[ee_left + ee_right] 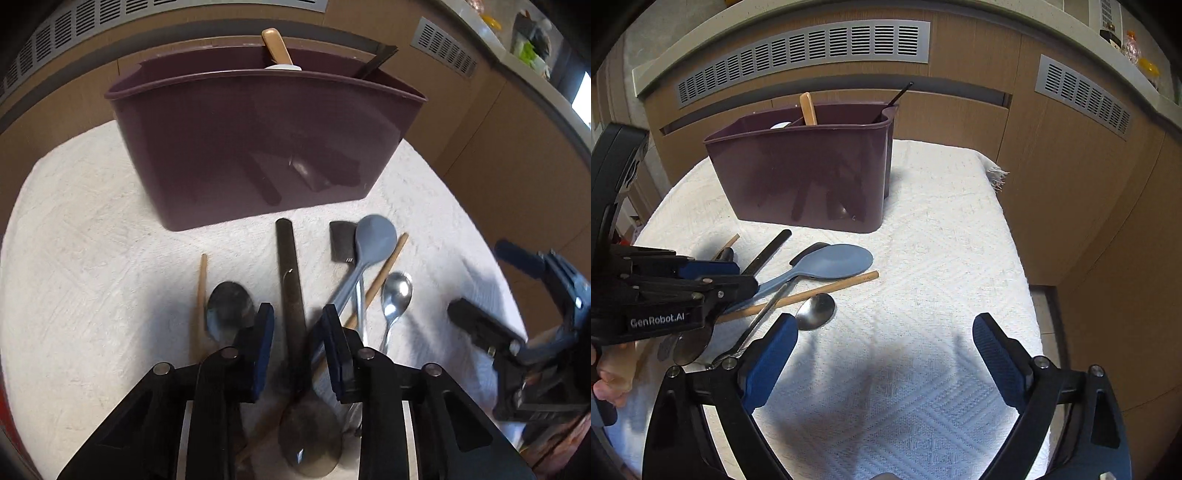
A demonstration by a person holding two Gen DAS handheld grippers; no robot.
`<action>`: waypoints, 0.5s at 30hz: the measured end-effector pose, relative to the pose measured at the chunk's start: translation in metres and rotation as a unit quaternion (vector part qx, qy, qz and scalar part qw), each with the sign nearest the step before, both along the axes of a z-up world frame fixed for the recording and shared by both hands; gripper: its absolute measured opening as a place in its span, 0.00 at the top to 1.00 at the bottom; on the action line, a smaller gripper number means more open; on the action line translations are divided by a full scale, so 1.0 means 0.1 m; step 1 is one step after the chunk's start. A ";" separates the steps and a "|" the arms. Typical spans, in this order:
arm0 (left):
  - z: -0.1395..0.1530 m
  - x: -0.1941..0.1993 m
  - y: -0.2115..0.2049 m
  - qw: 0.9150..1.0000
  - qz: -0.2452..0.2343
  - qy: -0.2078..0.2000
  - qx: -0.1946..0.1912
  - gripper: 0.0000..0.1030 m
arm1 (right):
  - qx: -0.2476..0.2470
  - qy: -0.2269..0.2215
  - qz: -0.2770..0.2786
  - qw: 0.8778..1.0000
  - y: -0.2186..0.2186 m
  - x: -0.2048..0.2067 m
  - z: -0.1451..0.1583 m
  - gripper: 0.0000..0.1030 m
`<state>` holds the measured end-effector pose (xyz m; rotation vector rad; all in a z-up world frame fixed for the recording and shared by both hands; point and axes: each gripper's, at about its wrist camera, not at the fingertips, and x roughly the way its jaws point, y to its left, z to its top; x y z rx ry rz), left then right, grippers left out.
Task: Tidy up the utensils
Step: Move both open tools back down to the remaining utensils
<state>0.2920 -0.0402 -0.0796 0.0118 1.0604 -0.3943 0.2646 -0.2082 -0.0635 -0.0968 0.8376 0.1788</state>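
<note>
A dark purple utensil caddy (258,147) stands on the white cloth; it also shows in the right wrist view (801,173), holding a wooden handle (809,109) and a black handle (894,99). Loose utensils lie in front: a black-handled ladle (291,295), a blue plastic spoon (373,243), a metal spoon (395,295), a dark spoon (229,310), wooden chopsticks (384,273). My left gripper (297,325) is open, its jaws either side of the ladle's black handle, not closed on it. My right gripper (886,350) is wide open and empty over bare cloth, right of the pile.
The white textured cloth (942,258) covers a small table with edges at right and far side. Wooden cabinet fronts with grey vents (812,48) stand behind. The right gripper's body shows in the left wrist view (517,332).
</note>
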 end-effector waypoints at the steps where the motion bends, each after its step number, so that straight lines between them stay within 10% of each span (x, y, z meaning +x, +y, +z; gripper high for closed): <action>1: 0.00 -0.06 0.06 1.000 0.004 -0.005 0.007 0.73 | 0.006 0.003 0.001 1.000 0.01 0.02 0.01 0.08; 8: 0.03 -0.41 0.54 0.998 0.062 -0.024 0.005 0.73 | 0.066 0.061 -0.004 0.996 0.30 0.46 -0.03 0.11; 15: 0.11 -0.55 0.98 0.993 0.103 -0.009 -0.058 0.71 | 0.022 0.096 -0.012 0.995 0.83 0.72 -0.22 0.20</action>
